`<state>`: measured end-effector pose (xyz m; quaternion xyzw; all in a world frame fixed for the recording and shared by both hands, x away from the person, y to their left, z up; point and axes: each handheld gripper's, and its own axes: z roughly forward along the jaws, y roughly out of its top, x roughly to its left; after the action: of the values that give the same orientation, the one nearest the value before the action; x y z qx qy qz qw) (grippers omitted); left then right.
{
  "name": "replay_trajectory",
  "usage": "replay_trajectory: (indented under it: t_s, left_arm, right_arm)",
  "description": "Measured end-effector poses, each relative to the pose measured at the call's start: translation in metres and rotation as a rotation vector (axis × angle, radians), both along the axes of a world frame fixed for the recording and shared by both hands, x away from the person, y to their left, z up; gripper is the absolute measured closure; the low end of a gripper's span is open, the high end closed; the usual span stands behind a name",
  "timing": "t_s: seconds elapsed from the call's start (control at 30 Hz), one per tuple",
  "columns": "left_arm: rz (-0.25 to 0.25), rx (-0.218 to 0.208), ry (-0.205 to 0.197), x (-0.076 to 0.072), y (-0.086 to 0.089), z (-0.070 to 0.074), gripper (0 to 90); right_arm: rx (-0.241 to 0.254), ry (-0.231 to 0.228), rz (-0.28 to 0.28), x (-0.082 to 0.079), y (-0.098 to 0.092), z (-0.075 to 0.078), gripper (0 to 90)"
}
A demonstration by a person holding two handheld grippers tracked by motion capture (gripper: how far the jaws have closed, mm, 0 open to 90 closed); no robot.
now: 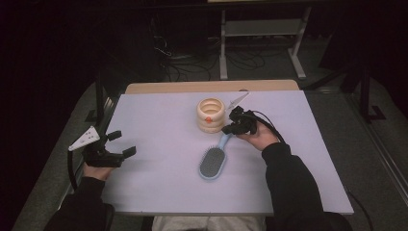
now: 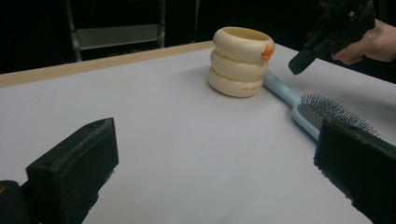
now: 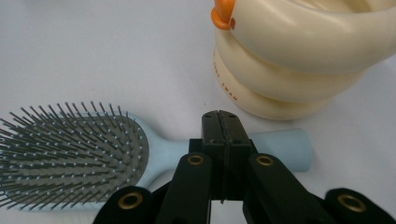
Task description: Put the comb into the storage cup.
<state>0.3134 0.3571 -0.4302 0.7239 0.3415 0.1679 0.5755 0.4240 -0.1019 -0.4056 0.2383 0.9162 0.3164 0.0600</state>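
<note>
A light blue hairbrush (image 1: 212,162) lies bristles up in the middle of the white table (image 1: 159,120), its handle pointing away toward a cream container shaped like stacked rings (image 1: 211,114) with a small orange tab. My right gripper (image 1: 226,129) hovers just over the handle's end, beside the container, jaws pressed together with nothing between them. In the right gripper view its shut tips (image 3: 223,122) stand in front of the handle of the hairbrush (image 3: 70,154), close under the container (image 3: 299,60). My left gripper (image 1: 122,143) rests open at the table's left edge, its jaws (image 2: 219,144) spread wide and empty.
The table's far edge has a wooden strip (image 1: 211,86). Beyond it stand a metal rack (image 1: 262,29) and loose cables on the dark floor. Bare tabletop lies between my left gripper and the hairbrush (image 2: 322,109).
</note>
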Motion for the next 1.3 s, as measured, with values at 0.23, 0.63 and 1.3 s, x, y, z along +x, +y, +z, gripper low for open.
replay_trajectory:
  t_s: [0.23, 0.63, 1.3]
  left_arm:
    - [0.0, -0.006, -0.001, 0.0, 0.0, 0.0, 0.0]
    - [-0.006, -0.005, 0.004, 0.001, 0.0, -0.001, 0.0]
    - [-0.007, -0.006, 0.007, 0.001, 0.0, -0.001, 0.0]
  right_arm:
    - [-0.009, 0.013, 0.012, 0.004, 0.008, -0.01, 89.0]
    - [-0.017, 0.005, 0.021, 0.012, 0.017, -0.019, 89.1]
    - [-0.061, 0.023, 0.003, 0.021, 0.017, -0.034, 89.1]
